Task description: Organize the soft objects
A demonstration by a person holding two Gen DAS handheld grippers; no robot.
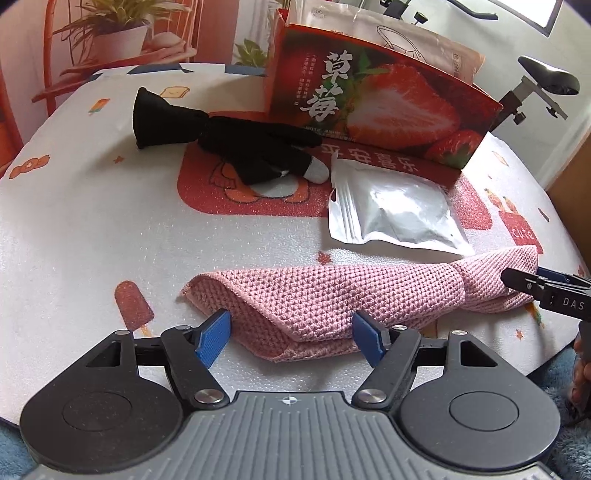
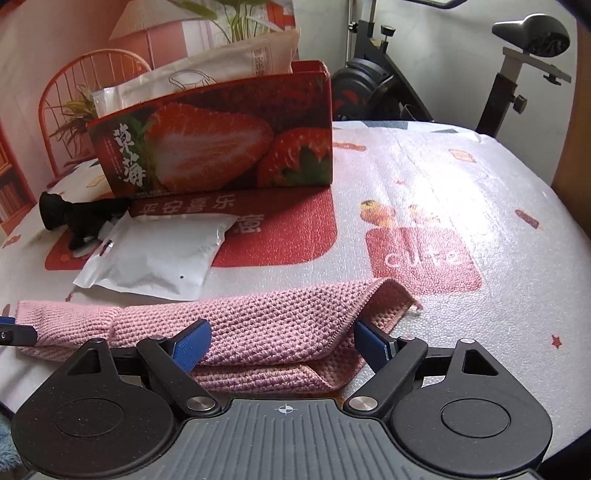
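Observation:
A folded pink knitted cloth (image 1: 332,295) lies across the near part of the patterned table cover (image 1: 92,229). My left gripper (image 1: 291,338) is open, its blue pads flanking the cloth's left end without squeezing it. My right gripper (image 2: 282,345) is also open, astride the cloth's (image 2: 258,317) right end. From the left wrist view the right gripper (image 1: 532,284) shows at the cloth's far end. A black glove (image 1: 229,144) and a silvery white pouch (image 1: 395,210) lie farther back.
A red strawberry box (image 1: 369,107) stands at the back with a white paper bag (image 1: 406,33) in it. An exercise bike (image 2: 388,85) and an orange chair (image 2: 85,74) stand beyond the table. The table cover (image 2: 461,184) is bare at the right.

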